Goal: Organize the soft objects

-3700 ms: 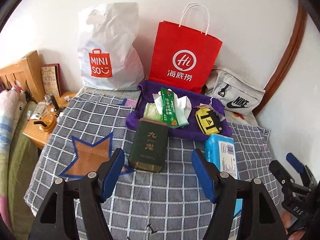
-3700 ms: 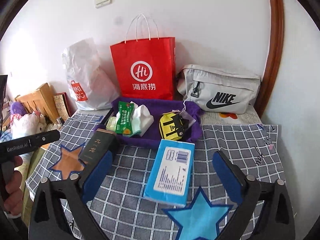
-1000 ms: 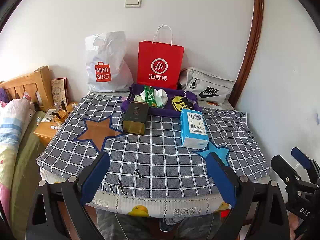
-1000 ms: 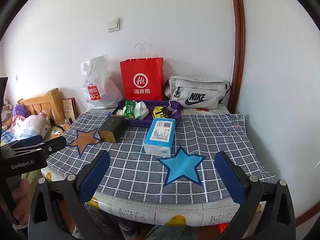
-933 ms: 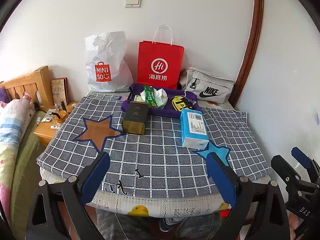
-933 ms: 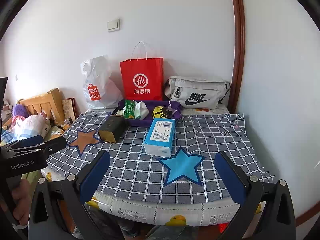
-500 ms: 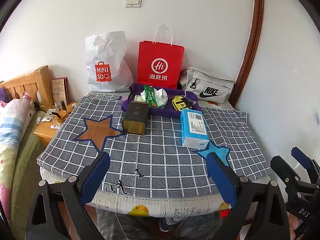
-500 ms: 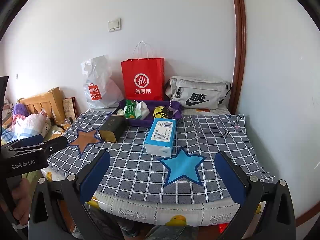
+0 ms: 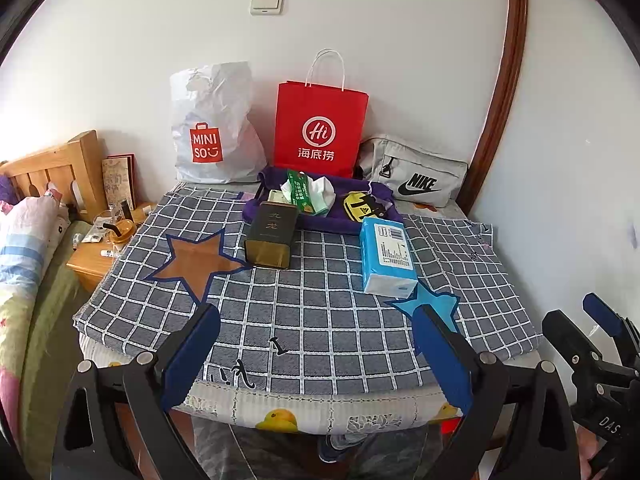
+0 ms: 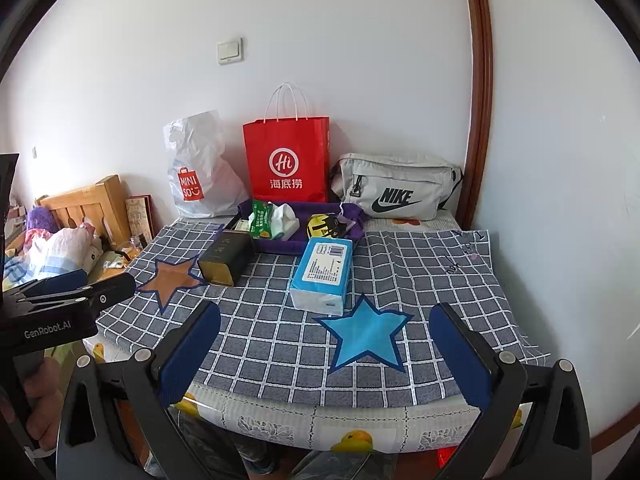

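Note:
A blue tissue pack (image 9: pixel 386 256) (image 10: pixel 323 272) lies on the grey checked cloth (image 9: pixel 312 320), just behind a blue star patch (image 10: pixel 366 334). A dark green tin (image 9: pixel 271 234) (image 10: pixel 225 256) lies beside an orange star patch (image 9: pixel 196 260). Behind them a purple tray (image 9: pixel 348 222) (image 10: pixel 296 245) holds a green packet with tissues (image 9: pixel 306 196) and a yellow pouch (image 9: pixel 362 206). My left gripper (image 9: pixel 316 354) and right gripper (image 10: pixel 326 354) are both open and empty, held back at the table's near edge.
A white Miniso bag (image 9: pixel 212 128), a red paper bag (image 9: pixel 320 128) and a grey Nike bag (image 9: pixel 416 172) stand against the back wall. A wooden nightstand (image 9: pixel 94 256) and a bed are on the left. The wall is close on the right.
Since 3.7 s ago both grippers have pulled well back from the objects to the table's near edge. In the last second nothing has visibly moved.

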`<state>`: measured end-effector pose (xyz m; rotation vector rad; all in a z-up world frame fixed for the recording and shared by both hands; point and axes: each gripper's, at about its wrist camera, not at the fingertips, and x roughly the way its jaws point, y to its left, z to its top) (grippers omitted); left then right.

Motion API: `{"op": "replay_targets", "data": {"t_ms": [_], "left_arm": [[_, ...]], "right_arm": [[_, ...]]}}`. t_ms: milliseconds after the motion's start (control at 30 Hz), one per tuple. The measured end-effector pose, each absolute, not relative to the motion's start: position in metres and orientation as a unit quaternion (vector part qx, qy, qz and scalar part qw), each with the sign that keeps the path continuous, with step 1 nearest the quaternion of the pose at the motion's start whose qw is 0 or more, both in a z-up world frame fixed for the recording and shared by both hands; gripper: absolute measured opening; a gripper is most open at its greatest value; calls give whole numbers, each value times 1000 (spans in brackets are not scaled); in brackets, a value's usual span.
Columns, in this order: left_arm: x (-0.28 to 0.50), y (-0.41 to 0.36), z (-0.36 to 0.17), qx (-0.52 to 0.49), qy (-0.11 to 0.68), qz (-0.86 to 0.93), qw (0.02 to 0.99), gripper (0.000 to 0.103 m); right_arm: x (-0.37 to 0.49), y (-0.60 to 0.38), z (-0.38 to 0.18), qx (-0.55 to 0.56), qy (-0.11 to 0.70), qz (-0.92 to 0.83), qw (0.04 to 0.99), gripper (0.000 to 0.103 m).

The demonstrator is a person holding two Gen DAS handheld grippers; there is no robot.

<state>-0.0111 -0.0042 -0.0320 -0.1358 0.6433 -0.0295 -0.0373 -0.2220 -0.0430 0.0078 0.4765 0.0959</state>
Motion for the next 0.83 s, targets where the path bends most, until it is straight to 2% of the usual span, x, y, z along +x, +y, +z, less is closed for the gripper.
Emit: {"op": "replay_targets", "data": {"t_ms": [833], "left_arm": [[-8, 0, -37, -47, 319, 3, 947, 97]], "right_arm": [[-32, -222, -43, 5, 237, 54, 970, 103]]}}
